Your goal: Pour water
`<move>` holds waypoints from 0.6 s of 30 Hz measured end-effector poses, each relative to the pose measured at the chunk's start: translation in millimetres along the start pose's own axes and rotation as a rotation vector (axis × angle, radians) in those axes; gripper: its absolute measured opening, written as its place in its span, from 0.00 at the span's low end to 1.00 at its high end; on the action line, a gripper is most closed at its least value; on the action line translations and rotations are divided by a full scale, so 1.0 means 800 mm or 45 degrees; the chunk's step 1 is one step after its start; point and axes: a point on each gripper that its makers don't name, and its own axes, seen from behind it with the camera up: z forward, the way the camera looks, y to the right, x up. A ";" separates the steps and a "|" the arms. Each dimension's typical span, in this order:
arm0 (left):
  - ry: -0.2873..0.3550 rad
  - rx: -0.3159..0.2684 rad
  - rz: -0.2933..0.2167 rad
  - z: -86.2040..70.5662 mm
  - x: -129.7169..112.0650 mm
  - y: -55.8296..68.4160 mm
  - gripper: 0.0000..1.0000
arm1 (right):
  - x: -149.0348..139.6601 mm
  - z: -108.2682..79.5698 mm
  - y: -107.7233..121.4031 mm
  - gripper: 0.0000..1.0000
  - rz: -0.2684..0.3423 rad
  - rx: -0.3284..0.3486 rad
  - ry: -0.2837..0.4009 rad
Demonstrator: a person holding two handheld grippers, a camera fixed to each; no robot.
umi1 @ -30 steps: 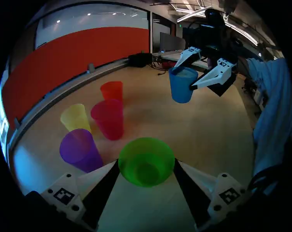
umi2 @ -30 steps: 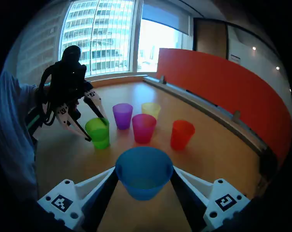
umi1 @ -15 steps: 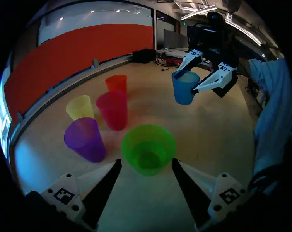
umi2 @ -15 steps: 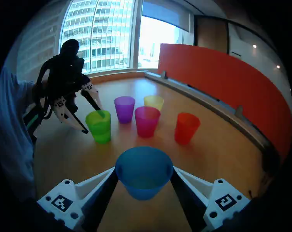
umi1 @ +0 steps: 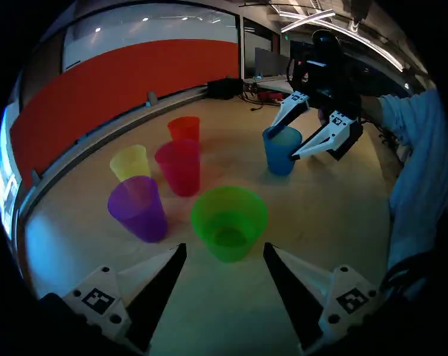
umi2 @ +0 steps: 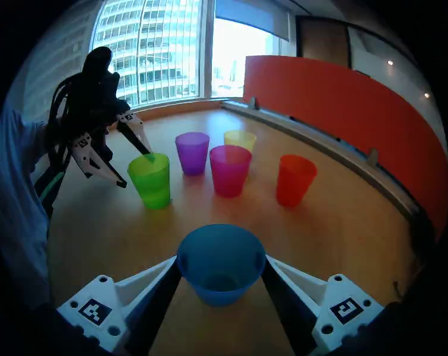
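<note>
While our left claw (umi1: 222, 245) stands wide, the green cup (umi1: 229, 222) sits upright between its tips with a gap on each side, so we grip nothing there. Our right claw (umi2: 221, 259) is closed on the blue cup (umi2: 221, 264), with both fingers pressed against its sides. In the left gripper view that cup is upright and seems to rest on the wooden desk (umi1: 324, 207), well apart from the green one. Beside the green cup cluster a purple cup (umi1: 137, 207), a magenta cup (umi1: 179, 166), a yellow cup (umi1: 130, 162) and an orange cup (umi1: 184, 127). We cannot tell how much water either cup holds. We judge no pouring is under way. If water is left to pour, the next move calls for steadying the green cup, then lifting the blue one over its rim and tilting it.
</note>
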 end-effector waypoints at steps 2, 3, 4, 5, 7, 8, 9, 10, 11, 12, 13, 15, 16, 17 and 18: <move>0.002 0.004 0.000 -0.002 0.000 -0.001 0.97 | -0.001 0.000 0.000 0.93 0.005 0.001 0.002; 0.002 0.004 -0.001 -0.002 0.000 -0.001 0.97 | -0.001 -0.001 -0.001 0.93 0.006 0.001 0.002; 0.002 0.003 -0.003 -0.003 -0.001 -0.001 0.97 | -0.002 -0.002 -0.001 0.92 0.005 0.001 0.001; 0.002 0.002 -0.005 -0.003 -0.001 -0.001 0.97 | -0.003 -0.002 -0.001 0.92 0.005 0.001 0.000; 0.003 0.002 -0.005 -0.004 -0.001 -0.001 0.97 | -0.005 -0.003 -0.002 0.93 0.000 0.001 -0.006; 0.003 0.003 -0.004 -0.004 -0.001 -0.001 0.97 | -0.006 -0.004 -0.002 0.93 -0.003 0.000 -0.009; 0.003 0.003 -0.004 -0.004 -0.002 -0.001 0.97 | -0.007 -0.004 -0.003 0.93 -0.006 0.000 -0.011; 0.003 0.004 -0.003 -0.004 -0.001 -0.002 0.97 | -0.007 -0.004 -0.003 0.92 -0.008 -0.002 -0.012; 0.004 0.004 -0.001 -0.005 -0.001 -0.002 0.97 | -0.008 -0.004 -0.003 0.92 -0.010 -0.004 -0.013; 0.004 0.004 -0.001 -0.005 -0.001 -0.002 0.97 | -0.008 -0.004 -0.003 0.92 -0.011 -0.005 -0.014; 0.004 0.003 -0.001 -0.005 -0.002 -0.001 0.97 | -0.008 -0.004 -0.003 0.93 -0.011 -0.005 -0.015; 0.004 0.002 -0.001 -0.005 -0.002 -0.001 0.97 | -0.008 -0.004 -0.002 0.93 -0.009 -0.007 -0.016; 0.004 0.003 -0.001 -0.005 -0.002 -0.001 0.97 | -0.009 -0.004 -0.002 0.93 -0.008 -0.010 -0.018; 0.004 0.004 -0.002 -0.006 -0.002 -0.001 0.97 | -0.009 -0.004 -0.002 0.94 -0.006 -0.012 -0.019; 0.004 0.005 -0.002 -0.006 -0.002 -0.001 0.97 | -0.010 -0.005 -0.001 0.96 -0.006 -0.015 -0.021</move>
